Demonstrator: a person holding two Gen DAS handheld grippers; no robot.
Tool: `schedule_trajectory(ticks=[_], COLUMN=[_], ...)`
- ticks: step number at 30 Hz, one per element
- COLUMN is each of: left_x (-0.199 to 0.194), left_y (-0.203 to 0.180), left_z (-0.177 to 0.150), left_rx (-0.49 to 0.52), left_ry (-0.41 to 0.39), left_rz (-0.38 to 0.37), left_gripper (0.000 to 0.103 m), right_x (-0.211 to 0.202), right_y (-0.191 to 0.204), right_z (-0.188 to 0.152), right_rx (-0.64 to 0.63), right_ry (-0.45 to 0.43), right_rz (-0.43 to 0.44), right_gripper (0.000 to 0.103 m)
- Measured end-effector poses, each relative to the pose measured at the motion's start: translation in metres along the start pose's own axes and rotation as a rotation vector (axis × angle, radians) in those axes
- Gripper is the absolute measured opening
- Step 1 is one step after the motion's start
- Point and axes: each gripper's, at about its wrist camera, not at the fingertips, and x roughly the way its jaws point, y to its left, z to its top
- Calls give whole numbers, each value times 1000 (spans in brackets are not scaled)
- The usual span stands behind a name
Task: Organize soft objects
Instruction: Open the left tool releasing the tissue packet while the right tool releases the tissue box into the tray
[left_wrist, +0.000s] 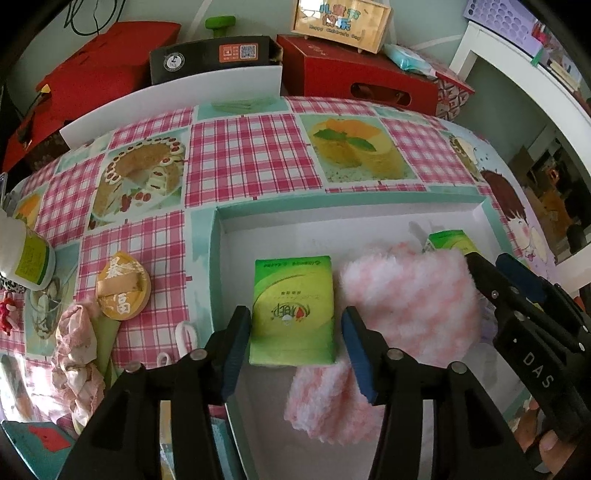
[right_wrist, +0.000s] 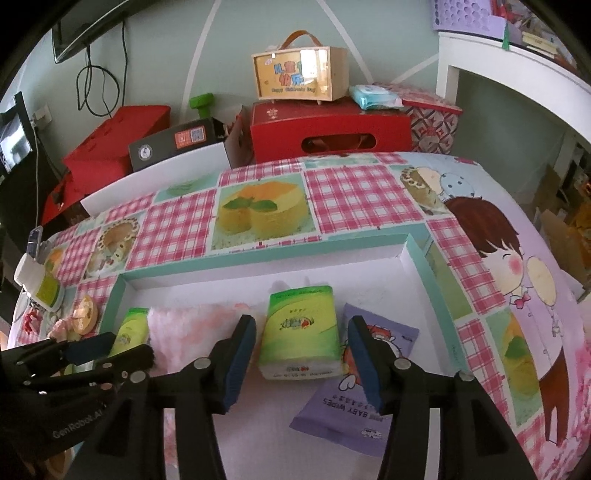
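Note:
A shallow teal-rimmed box (left_wrist: 216, 236) (right_wrist: 419, 258) with a white floor lies on the table. In it lie a green tissue pack (left_wrist: 293, 314) (right_wrist: 127, 330), a fluffy pink-and-white cloth (left_wrist: 406, 306) (right_wrist: 192, 325), a second green tissue pack (right_wrist: 301, 332) (left_wrist: 448, 240) and a purple baby wipes pack (right_wrist: 369, 373). My left gripper (left_wrist: 295, 350) is open with its jaws either side of the first tissue pack. My right gripper (right_wrist: 301, 360) is open with its jaws either side of the second pack. Neither touches its pack.
Left of the box lie a round orange item (left_wrist: 123, 286), a crumpled pink floral cloth (left_wrist: 75, 350) and a white bottle (left_wrist: 27, 258). Behind the table stand red boxes (right_wrist: 328, 127), a black box (left_wrist: 214, 59) and a wooden case (right_wrist: 301, 74).

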Motion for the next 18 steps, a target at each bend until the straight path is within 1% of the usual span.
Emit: schedule_trajectory(ticks=[6,8,10,12,14,16,18], left_x=[-10,-14,-18,-22,-24,-26,-27], left_y=[1,3,5,7,8,10,12], left_z=[1,2,3,3,4,4,5], left_rx=[-2,-3,-8,-13,-19,-25,-27], left_ry=[-23,-31,-43,-57,-66,-80,-90], left_rz=[-8,-10,-9,-10,-7,3,13], left_gripper=[58,61,67,68,70,75,78], right_x=[-10,-12,-13,-13,-12,-9,-9], right_y=[-1,-1,-1,-2,-3,-4,-6], right_z=[3,4,5,5,5,4,4], right_rx=[2,-1,-2,2,5,7,12], right_ry=[-26,-30,-34,-34,-29,-19,-15], right_rz=[-16,-23,-35,-43,-50,-66,-77], right_gripper=[59,61,65,68,69,69,69])
